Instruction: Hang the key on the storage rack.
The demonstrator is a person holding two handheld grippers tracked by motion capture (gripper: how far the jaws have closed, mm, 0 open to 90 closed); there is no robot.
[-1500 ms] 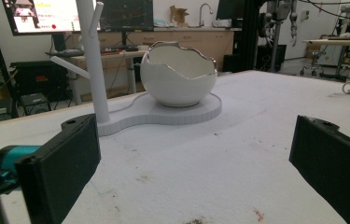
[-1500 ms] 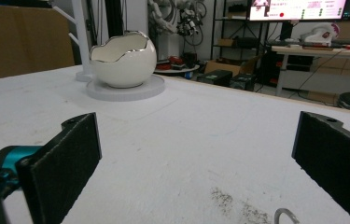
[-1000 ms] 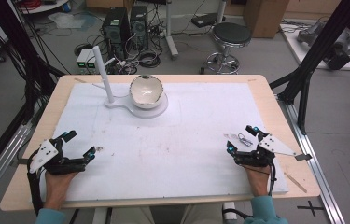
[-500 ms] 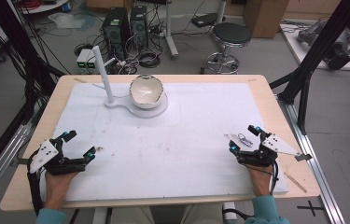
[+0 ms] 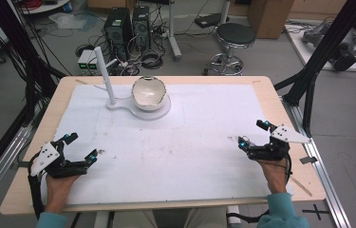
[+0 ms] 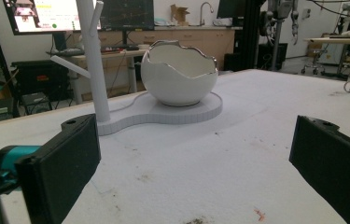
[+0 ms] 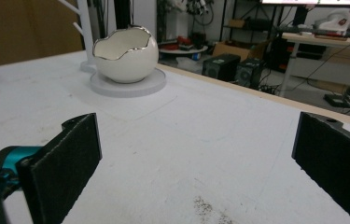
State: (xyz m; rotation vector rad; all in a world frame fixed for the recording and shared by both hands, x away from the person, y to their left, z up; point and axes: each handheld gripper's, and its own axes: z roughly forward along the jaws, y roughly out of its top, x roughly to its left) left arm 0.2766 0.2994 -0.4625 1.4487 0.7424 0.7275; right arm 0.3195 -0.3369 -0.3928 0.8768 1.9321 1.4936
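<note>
A white egg-shaped bowl [image 5: 149, 92] with a jagged silver rim sits on a flat white stand base [image 5: 140, 110] at the table's far middle-left. A white branched post [image 5: 104, 76] rises from that base. My left gripper [image 5: 81, 146] rests open near the front left of the white sheet, nothing between its jaws. My right gripper [image 5: 251, 133] rests open at the front right, also holding nothing. The left gripper view looks past my left gripper [image 6: 196, 158] at the bowl [image 6: 179, 74] and post [image 6: 93, 60]. Beyond my right gripper [image 7: 196, 158], the right gripper view shows the bowl [image 7: 126, 53] farther off.
A white foam sheet [image 5: 204, 142] with faint stains covers most of the wooden table [image 5: 280, 102]. Black frame poles [image 5: 308, 80] stand close to the table's right side. A stool [image 5: 235, 35] and computer towers [image 5: 118, 23] stand on the floor behind.
My right gripper has drifted slightly to the right and away from the front edge. The left gripper, bowl and stand have stayed put.
</note>
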